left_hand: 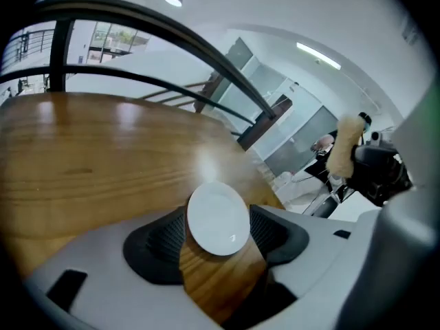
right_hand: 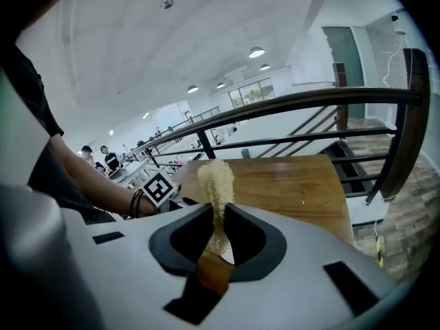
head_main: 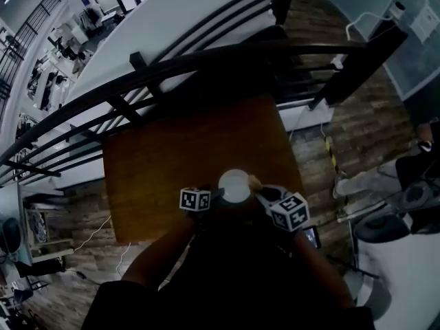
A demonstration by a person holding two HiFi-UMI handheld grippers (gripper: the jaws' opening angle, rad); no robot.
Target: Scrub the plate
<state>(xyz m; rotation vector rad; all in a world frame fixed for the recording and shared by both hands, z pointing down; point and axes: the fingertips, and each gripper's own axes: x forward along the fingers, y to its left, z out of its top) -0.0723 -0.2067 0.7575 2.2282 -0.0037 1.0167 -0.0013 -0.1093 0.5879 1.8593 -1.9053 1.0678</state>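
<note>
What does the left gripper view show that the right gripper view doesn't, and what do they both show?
Only the left gripper view: the whole white plate, lying on the wooden table and framed between the left gripper's open jaws. Only the right gripper view: the right gripper shut on the sponge, seen close up, plus the left gripper's marker cube and a forearm beside it. Both: the wooden table, the dark railing, and the sponge, which shows small near the left gripper view's right edge.
</note>
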